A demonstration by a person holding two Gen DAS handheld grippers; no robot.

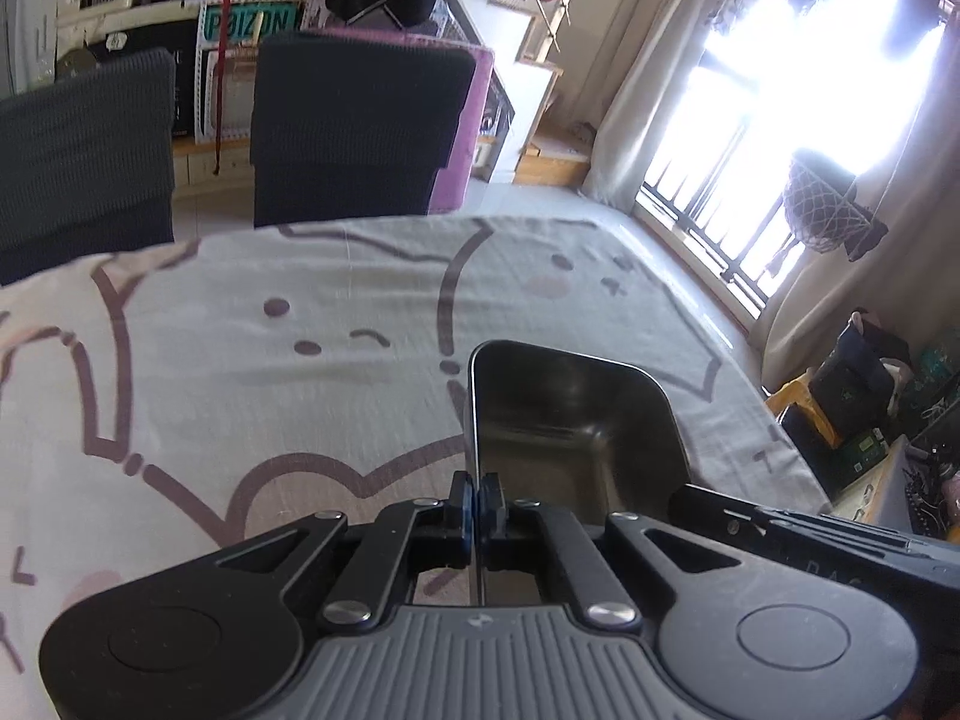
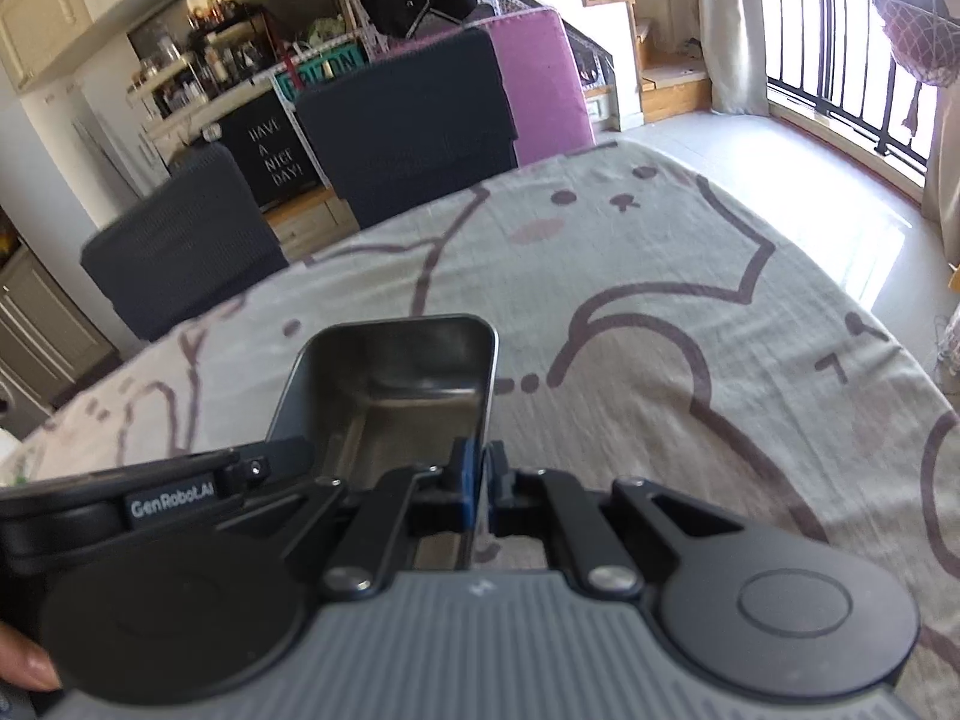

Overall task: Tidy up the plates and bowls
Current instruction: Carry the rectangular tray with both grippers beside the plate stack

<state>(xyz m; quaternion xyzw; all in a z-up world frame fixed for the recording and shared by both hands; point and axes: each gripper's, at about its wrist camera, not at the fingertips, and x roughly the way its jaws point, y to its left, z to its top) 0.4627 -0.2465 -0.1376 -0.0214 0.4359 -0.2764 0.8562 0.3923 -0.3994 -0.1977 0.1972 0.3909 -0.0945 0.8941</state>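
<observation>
A rectangular steel dish point(image 1: 558, 420) with rounded corners and nothing inside is held between both grippers over the table. My left gripper point(image 1: 477, 492) is shut on its left rim, blue pads pinching the thin wall. In the right wrist view the same dish point(image 2: 396, 384) lies to the left, and my right gripper point(image 2: 478, 462) is shut on its right rim. Each view shows the other gripper at the dish's far side: the right gripper point(image 1: 780, 528) and the left gripper point(image 2: 180, 492). The dish seems slightly off the cloth.
The table wears a grey cloth point(image 1: 270, 372) printed with cartoon animals. Two dark chairs point(image 1: 354, 126) and a purple one point(image 2: 540, 78) stand at its far edge. Shelves with clutter are behind them, and a barred window point(image 1: 750, 180) is on the right. A thumb point(image 2: 24, 669) shows at the lower left.
</observation>
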